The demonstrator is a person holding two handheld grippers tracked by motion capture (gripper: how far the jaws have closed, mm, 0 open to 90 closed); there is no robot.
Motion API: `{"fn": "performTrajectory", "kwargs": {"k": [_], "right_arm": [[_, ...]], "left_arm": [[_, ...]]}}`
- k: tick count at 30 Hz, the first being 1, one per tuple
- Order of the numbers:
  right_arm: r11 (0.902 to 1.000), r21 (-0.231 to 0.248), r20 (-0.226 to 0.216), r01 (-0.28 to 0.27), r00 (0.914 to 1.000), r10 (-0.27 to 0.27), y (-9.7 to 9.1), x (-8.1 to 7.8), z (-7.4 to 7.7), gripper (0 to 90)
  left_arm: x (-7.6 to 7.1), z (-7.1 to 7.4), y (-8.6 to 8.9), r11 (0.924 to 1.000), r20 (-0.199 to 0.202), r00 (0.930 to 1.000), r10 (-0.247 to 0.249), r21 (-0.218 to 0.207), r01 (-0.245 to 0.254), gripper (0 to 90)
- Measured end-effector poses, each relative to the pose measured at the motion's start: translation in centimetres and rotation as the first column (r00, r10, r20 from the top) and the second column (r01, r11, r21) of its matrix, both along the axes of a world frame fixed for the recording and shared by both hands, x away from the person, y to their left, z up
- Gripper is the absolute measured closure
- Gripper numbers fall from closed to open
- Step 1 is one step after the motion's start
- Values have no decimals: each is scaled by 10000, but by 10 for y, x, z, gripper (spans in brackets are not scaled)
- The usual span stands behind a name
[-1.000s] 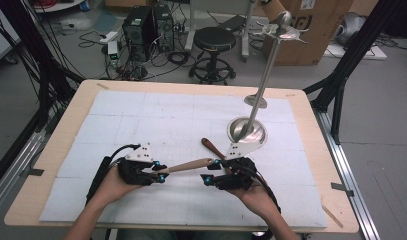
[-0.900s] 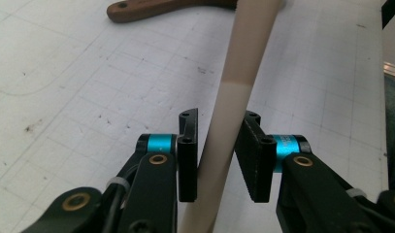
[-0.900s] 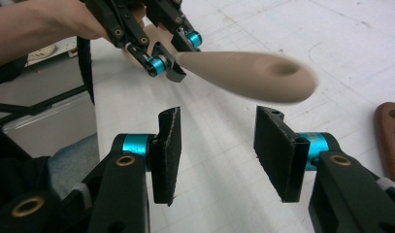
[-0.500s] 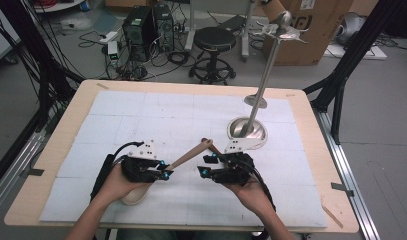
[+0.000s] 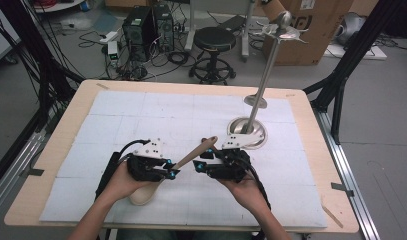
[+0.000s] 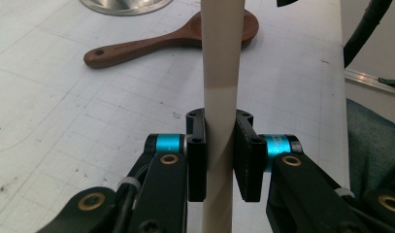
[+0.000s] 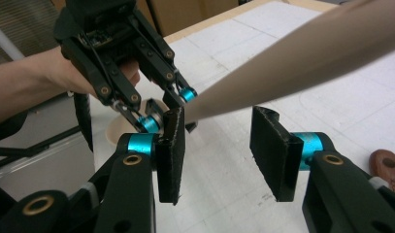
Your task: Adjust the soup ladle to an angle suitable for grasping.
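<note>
My left gripper [image 6: 219, 145] is shut on the handle of a pale wooden spoon [image 6: 222, 58]; its jaws have just closed tighter on it. In the high view the left gripper [image 5: 173, 171] holds the spoon [image 5: 193, 155] slanting up to the right, bowl low by the left hand. My right gripper [image 5: 197, 165] faces it from the right. Seen in its own view, the right gripper [image 7: 219, 141] is open and its jaws have just been closing. The spoon handle [image 7: 302, 63] passes over the gap and the pads [image 7: 270, 150] do not press it.
A dark wooden spoon [image 6: 175, 39] lies on the white mat [image 5: 141, 115] beyond the held handle. A metal stand with a round base [image 5: 248, 135] and a tall pole [image 5: 268, 65] rises at the right rear. A stool [image 5: 213, 42] and boxes stand beyond the table.
The pale spoon's handle has tipped up from nearly level to a steep slant. The left hand has shifted slightly and risen. The right gripper's jaws have narrowed a little.
</note>
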State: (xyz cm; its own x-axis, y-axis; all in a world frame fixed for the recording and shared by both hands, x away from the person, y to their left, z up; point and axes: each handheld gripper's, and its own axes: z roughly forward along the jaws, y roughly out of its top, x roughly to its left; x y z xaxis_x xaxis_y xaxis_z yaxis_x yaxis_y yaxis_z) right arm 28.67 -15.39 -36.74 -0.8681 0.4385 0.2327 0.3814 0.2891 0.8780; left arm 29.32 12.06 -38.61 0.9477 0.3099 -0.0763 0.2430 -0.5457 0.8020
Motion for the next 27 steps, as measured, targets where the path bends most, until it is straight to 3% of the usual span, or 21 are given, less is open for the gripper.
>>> {"fn": "performTrajectory", "kwargs": {"k": [13, 20, 24, 27], "right_arm": [[9997, 88, -28, 220, 9998, -220, 1, 3, 0, 595], [9991, 122, -158, 407, 9991, -405, 5, 6, -2, 548], [9987, 215, -261, 469, 9986, -463, 6, 7, -3, 549], [9973, 256, -88, 695, 9976, -693, 8, 7, -2, 585]], "left_arm": [[-2, -7, 14, 9998, -399, 9991, 160, -132, -166, 716], [-2, -8, 14, 9996, -207, 9994, 265, -18, -266, 775], [-3, -6, 11, 9996, -138, 9995, 278, -18, -278, 777], [-2, -4, 7, 9995, -29, 9995, 311, -70, -312, 777]]}}
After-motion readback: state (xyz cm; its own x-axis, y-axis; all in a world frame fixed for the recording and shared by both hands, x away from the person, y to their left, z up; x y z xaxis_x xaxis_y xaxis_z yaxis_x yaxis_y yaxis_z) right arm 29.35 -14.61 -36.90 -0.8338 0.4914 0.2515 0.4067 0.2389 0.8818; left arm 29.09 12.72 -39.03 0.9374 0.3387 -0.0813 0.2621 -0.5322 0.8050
